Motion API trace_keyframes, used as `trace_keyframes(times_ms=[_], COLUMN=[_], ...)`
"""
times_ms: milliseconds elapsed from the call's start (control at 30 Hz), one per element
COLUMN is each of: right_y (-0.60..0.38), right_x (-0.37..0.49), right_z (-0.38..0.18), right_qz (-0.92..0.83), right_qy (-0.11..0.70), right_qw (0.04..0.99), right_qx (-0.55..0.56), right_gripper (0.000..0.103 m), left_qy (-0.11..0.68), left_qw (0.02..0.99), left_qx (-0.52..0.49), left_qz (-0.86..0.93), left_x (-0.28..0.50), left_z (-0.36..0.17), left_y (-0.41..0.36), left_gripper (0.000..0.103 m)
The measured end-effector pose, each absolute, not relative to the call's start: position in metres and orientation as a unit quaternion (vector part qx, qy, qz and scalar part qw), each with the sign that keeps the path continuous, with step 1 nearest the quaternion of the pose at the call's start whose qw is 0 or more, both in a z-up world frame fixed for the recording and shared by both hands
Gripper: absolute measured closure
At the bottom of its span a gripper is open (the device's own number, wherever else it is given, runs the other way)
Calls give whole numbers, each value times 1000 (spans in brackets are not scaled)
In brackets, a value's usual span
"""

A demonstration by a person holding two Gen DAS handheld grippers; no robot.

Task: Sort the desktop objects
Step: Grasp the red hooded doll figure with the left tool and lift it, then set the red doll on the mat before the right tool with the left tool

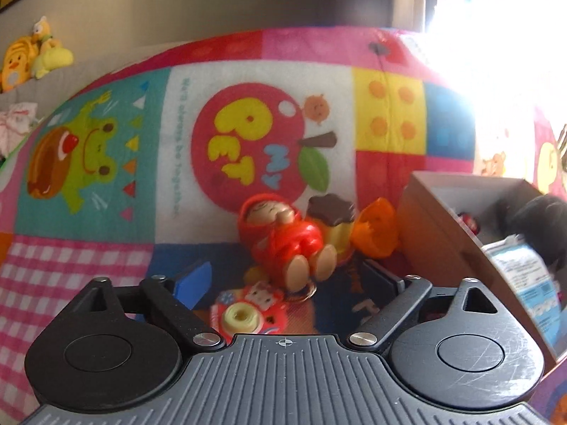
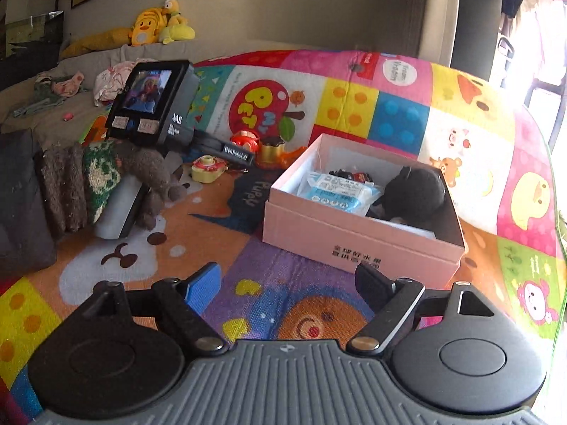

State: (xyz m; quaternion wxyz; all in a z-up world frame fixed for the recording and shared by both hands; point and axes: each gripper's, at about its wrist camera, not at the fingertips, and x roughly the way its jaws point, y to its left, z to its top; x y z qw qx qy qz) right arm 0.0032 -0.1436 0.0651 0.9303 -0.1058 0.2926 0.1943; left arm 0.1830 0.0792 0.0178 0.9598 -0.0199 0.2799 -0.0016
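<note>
The left gripper [image 1: 283, 279] had its fingers spread around a red-hooded doll [image 1: 283, 237]; the right gripper [image 2: 288, 283] gaped empty near the pink box [image 2: 358, 244].

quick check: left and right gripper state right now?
Left gripper: open, empty, above the red doll.
Right gripper: open, empty, near the pink box.

On the play mat [image 2: 400, 106], the doll [image 1: 283, 237] lies just ahead of my left tongs [image 1: 283, 283] with the toy camera [image 1: 244, 310] nearer me, and the box [image 2: 361, 244] to their right holds a packet [image 2: 340, 191] and plush [image 2: 414, 191].
</note>
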Motion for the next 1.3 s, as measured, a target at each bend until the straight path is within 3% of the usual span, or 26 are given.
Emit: trace_keyframes(times_ms=[133, 200, 300, 400, 467, 800, 1033, 1100, 1133, 1300], right_y=[-148, -150, -154, -163, -170, -181, -181, -181, -182, -196], right_x=[2, 1, -7, -11, -9, 2, 9, 8, 8, 4], right_z=[53, 51, 54, 55, 53, 44, 51, 54, 56, 58], right_qz=[184, 183, 178, 166, 157, 142, 132, 125, 120, 90], right_qy=[312, 316, 302, 295, 300, 313, 302, 297, 294, 287], right_qw=[929, 929, 934, 938, 939, 939, 944, 947, 948, 954], right_qx=[-73, -66, -76, -75, -64, -33, -18, -17, -18, -14], right_gripper=[20, 20, 17, 15, 15, 15, 15, 15, 14, 8], left_qy=[290, 311, 331, 327, 323, 339, 353, 353, 354, 310], left_qw=[957, 950, 943, 944, 946, 933, 909, 898, 892, 919], left_qx=[9, 11, 8, 29, 27, 14, -13, -15, -14, -19], left_qz=[22, 31, 33, 35, 21, -124, -220, -261, -279, -241], left_x=[209, 226, 238, 228, 212, 57, 15, 12, 12, 23], left_z=[22, 18, 13, 12, 14, 21, 12, 12, 12, 29], left_y=[64, 64, 68, 69, 72, 71, 33, 23, 19, 39], left_gripper=[10, 21, 28, 49, 49, 49, 47, 36, 25, 10])
